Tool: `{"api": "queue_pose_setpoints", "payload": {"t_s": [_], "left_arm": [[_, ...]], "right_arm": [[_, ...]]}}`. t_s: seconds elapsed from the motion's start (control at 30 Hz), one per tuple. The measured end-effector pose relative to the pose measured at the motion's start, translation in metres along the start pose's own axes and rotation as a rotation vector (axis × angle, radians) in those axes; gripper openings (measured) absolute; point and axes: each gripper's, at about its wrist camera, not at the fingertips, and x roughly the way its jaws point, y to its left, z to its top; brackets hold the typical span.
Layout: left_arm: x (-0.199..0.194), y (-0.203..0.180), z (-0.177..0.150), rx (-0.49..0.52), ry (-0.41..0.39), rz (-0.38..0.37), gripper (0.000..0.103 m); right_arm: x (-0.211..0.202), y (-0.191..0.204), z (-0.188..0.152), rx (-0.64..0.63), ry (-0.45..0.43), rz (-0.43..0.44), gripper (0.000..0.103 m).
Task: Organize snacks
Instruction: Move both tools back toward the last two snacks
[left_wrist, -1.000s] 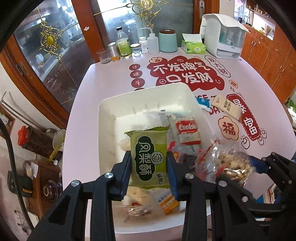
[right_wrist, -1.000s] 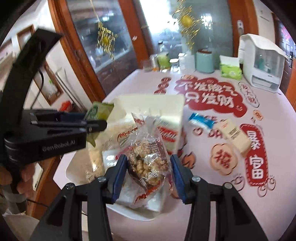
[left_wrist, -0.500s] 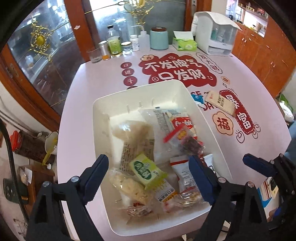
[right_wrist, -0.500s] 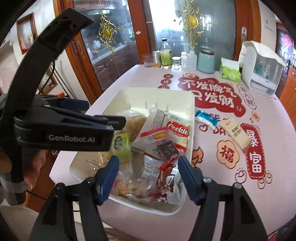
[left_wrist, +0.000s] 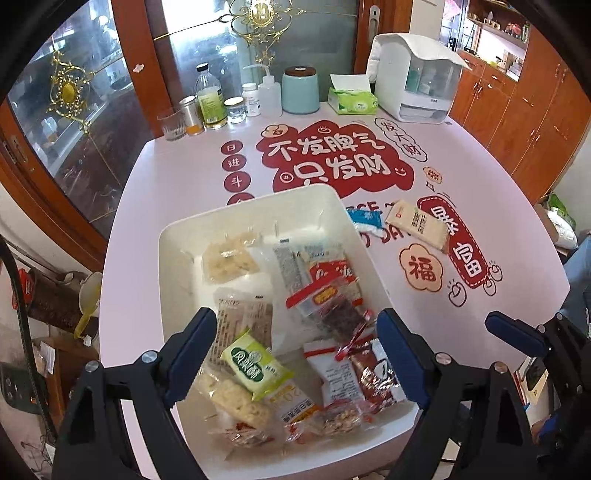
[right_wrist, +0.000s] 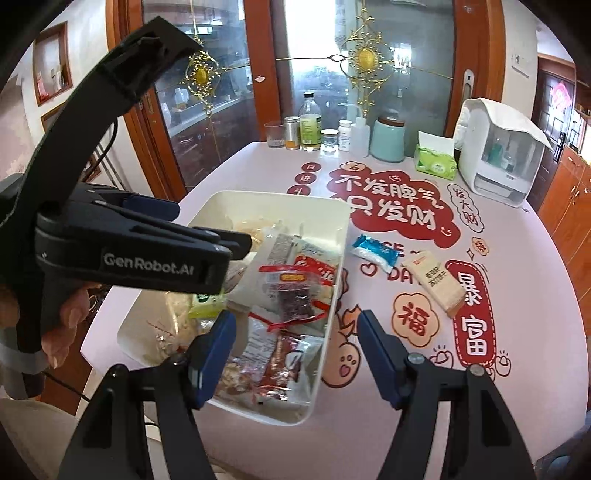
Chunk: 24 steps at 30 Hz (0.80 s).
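A white bin (left_wrist: 173, 258) near the table's front left holds several wrapped snacks. Among them a green packet (left_wrist: 255, 363) lies loose at the near end, and a clear bag of nuts (left_wrist: 340, 417) rests against the front wall. My left gripper (left_wrist: 293, 328) hangs open above that end, its pads touching nothing. My right gripper (right_wrist: 295, 323) is also open and empty, over the bin's right rim (right_wrist: 332, 295). A blue packet (right_wrist: 373, 251) and a beige packet (right_wrist: 434, 282) lie on the tablecloth to the right of the bin.
Along the far table edge stand a glass (left_wrist: 171, 125), bottles (left_wrist: 210, 99), a teal canister (left_wrist: 300, 90), a green tissue box (left_wrist: 352, 101) and a white dispenser (left_wrist: 413, 77). Glass cabinet doors rise behind. The bin sits close to the table's front edge.
Both grippers opened. The green packet left the left jaws and the nut bag left the right jaws; both now lie in the bin. Both hands drew back from it.
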Motion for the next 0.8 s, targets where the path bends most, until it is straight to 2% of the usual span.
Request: {"api": "queue_pose_setpoints", "payload": {"t_s": [0.33, 0.8], "left_arm": [[0.013, -0.028, 0.022, 0.049, 0.021, 0.014, 0.088], [0.052, -0.069, 0.061, 0.13, 0.057, 0.057, 0.088]], "right_arm": [[0.004, -0.039, 0.005, 0.057, -0.01, 0.017, 0.068], [0.027, -0.107, 0.006, 0.161, 0.006, 0.0, 0.068]]}}
